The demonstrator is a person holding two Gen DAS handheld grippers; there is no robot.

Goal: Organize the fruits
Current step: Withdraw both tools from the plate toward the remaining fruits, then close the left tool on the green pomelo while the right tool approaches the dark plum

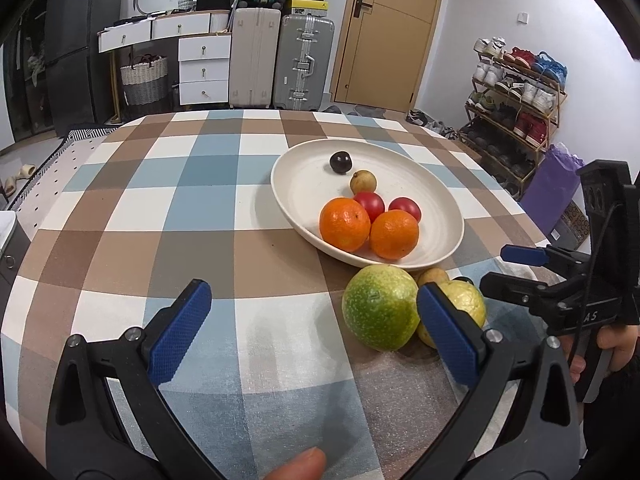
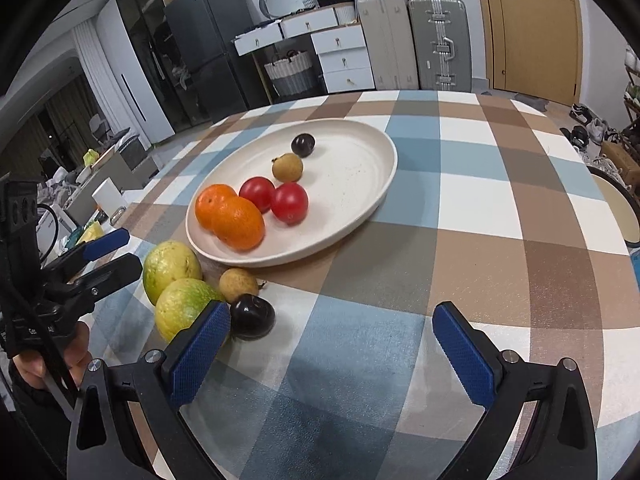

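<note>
A cream oval plate [image 1: 304, 184] [image 2: 360, 168] on the checked tablecloth holds two oranges [image 1: 345, 224] [image 2: 236, 220], two red tomatoes [image 1: 370, 205] [image 2: 289, 202], a small tan fruit [image 1: 363, 182] [image 2: 287, 167] and a dark plum [image 1: 340, 162] [image 2: 303, 144]. In front of the plate lie two green-yellow fruits [image 1: 380, 307] [image 2: 182, 304], a tan fruit [image 2: 238, 284] and a dark plum [image 2: 252, 316]. My left gripper [image 1: 316, 304] is open and empty, its right finger beside the green fruit. My right gripper [image 2: 332, 332] is open and empty, right of the loose plum.
The round table's edge [image 1: 200, 114] curves at the back. Beyond it stand suitcases [image 1: 280, 64], white drawers [image 1: 202, 68], a shoe rack [image 1: 516, 96] and a wooden door [image 1: 392, 28]. The right gripper [image 1: 520, 256] shows in the left wrist view at right.
</note>
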